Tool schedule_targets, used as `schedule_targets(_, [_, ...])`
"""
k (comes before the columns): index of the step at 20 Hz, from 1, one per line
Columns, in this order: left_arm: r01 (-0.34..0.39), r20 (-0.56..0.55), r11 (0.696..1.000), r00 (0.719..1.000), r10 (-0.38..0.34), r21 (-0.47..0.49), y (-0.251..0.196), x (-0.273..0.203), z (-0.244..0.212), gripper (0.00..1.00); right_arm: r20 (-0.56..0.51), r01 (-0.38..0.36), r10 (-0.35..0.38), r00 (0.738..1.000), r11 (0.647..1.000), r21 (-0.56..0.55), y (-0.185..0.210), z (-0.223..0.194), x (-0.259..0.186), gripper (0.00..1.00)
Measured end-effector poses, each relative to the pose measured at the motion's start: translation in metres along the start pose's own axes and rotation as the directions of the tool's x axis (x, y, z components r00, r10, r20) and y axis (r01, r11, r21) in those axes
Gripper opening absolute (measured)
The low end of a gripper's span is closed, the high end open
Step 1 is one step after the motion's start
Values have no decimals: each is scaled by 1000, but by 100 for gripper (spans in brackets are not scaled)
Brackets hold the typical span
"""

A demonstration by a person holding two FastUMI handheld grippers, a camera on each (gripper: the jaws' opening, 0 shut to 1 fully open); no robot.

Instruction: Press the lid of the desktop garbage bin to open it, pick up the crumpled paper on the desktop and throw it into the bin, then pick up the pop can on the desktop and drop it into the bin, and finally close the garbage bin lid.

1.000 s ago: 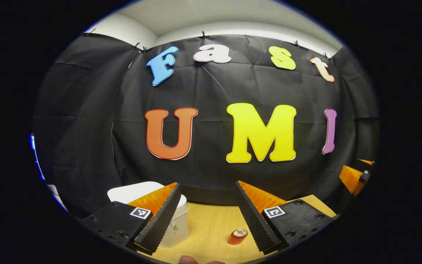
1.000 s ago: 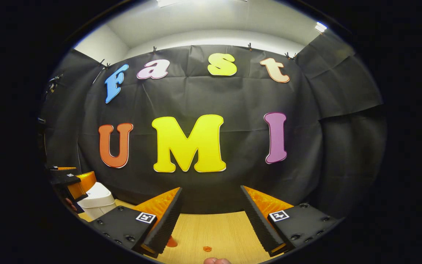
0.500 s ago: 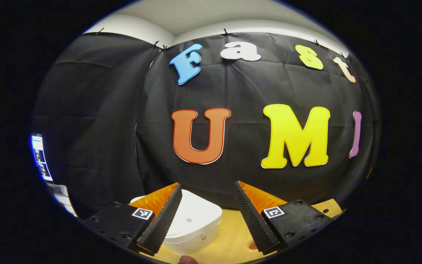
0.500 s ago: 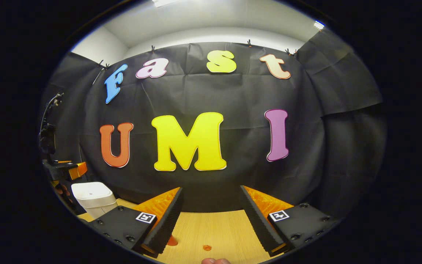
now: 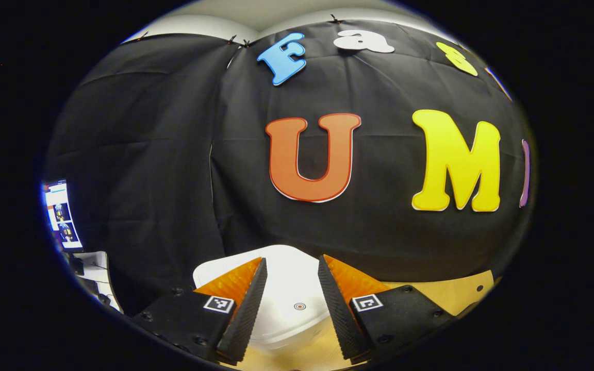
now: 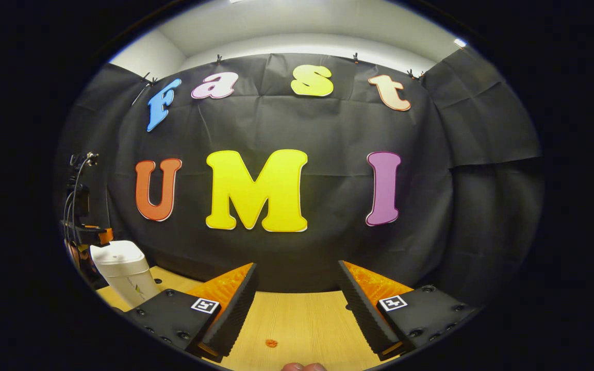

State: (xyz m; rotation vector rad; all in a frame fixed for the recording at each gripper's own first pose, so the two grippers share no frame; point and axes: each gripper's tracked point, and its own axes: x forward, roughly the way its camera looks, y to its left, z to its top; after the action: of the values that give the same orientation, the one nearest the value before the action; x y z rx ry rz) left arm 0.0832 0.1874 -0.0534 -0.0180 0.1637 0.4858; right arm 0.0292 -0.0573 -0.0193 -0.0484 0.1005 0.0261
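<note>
At the bottom centre of the left gripper view, the left gripper (image 5: 287,309) hangs with fingers spread over the closed lid (image 5: 292,288) of the white bin (image 5: 281,337). In the right gripper view the right gripper (image 6: 297,314) is spread above the wooden table (image 6: 302,324), with the bin (image 6: 121,275) at lower left.

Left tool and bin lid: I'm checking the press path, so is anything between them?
Nothing: in the left gripper view the bin lid shows bare between the left tool's spread fingers.
</note>
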Motion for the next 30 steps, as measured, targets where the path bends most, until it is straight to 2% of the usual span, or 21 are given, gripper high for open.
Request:
schedule_targets(1, [-13,-18,1000,1000,13,-5,2,3,-7,67,-4,3,-3,1000,1000,-3,-2,0,0,93])
schedule_targets(3, [-32,-44,999,999,32,-10,2,8,-16,48,-9,6,-6,1000,1000,-8,-3,-4,3,95])
schedule_targets(5, [-48,-63,999,997,48,-6,1,13,-23,41,-12,5,-5,1000,1000,-9,-3,-5,5,96])
schedule_targets(7, [-86,-73,996,994,85,-3,6,17,-29,39,-16,3,-3,1000,1000,-12,-3,-7,10,95])
schedule_targets(9, [-104,-84,995,991,103,-8,7,20,-34,24,-24,1,-2,1000,1000,-18,-4,-11,13,96])
schedule_targets(13, [-124,-124,992,985,119,-29,8,27,-50,10,-43,1,-2,999,1000,-9,-4,-19,20,96])
schedule_targets(17, [-152,-118,987,982,145,-53,7,25,-54,6,-55,-8,8,998,1000,-2,2,-27,26,96])
schedule_targets(21, [-196,-103,980,976,194,-15,8,25,-60,4,-67,-16,16,998,1000,-2,9,-34,25,96])
schedule_targets(24, [-181,-99,983,979,180,-7,8,25,-63,4,-73,-26,25,997,1000,-15,15,-37,22,99])
schedule_targets(27, [-177,-62,984,982,176,-4,7,25,-55,4,-66,-35,34,997,999,-13,20,-34,19,96])
schedule_targets(30, [-111,-48,994,993,112,12,-3,22,-41,3,-47,-36,35,998,999,-12,23,-26,14,96])
